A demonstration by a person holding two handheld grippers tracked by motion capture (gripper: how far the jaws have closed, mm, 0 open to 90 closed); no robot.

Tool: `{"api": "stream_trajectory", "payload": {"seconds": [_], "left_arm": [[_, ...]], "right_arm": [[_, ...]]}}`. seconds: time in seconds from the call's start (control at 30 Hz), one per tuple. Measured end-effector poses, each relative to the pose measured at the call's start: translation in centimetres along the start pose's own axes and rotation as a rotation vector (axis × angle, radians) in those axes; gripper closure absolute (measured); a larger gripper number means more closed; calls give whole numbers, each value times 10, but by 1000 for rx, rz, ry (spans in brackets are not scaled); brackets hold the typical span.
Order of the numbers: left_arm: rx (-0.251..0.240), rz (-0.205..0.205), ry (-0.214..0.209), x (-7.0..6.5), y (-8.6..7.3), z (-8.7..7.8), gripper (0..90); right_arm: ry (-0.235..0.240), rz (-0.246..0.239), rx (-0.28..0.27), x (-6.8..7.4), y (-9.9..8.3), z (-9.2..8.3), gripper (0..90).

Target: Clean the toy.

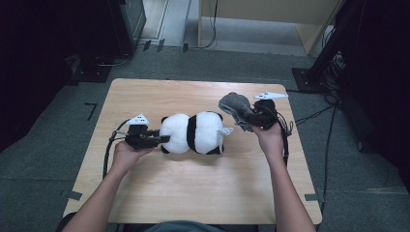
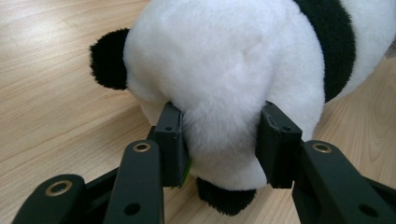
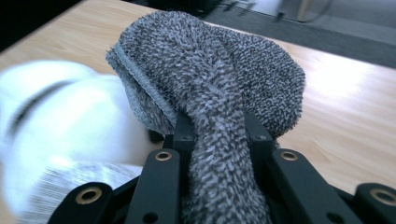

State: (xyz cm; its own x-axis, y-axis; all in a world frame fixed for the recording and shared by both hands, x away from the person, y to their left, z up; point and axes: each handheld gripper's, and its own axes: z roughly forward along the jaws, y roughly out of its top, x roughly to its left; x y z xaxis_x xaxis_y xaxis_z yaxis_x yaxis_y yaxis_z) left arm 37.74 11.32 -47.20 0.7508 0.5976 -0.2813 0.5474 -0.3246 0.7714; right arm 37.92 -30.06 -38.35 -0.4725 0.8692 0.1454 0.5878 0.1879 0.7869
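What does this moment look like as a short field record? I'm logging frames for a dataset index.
surface: wooden table
left tongs: shut on the plush panda, squeezing its white end
panda pose: lying on the table
right tongs: shut on a grey towel, bunched between the jaws
towel position: held beside the panda's other end; whether they touch is unclear
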Motion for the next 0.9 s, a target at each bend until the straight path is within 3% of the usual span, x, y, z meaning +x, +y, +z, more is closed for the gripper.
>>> {"api": "stream_trajectory", "payload": {"seconds": [0.27,0.47,0.53,0.73,0.83,0.9], "left_arm": [[-8,-8,7,1,0,-1,580],[-13,-24,9,5,-1,-5,577],[-19,-33,1,6,-2,-4,518],[-28,19,5,6,-4,6,209],[-23,10,2,5,-4,13,110],[-25,-30,-13,8,-5,18,74]], "right_arm": [[104,-77,18,47,23,21,741],[150,-109,64,71,26,45,744],[147,-114,73,75,24,52,750],[163,-110,87,74,21,61,765],[158,-119,92,76,18,65,769],[155,-122,93,77,17,66,771]]}}
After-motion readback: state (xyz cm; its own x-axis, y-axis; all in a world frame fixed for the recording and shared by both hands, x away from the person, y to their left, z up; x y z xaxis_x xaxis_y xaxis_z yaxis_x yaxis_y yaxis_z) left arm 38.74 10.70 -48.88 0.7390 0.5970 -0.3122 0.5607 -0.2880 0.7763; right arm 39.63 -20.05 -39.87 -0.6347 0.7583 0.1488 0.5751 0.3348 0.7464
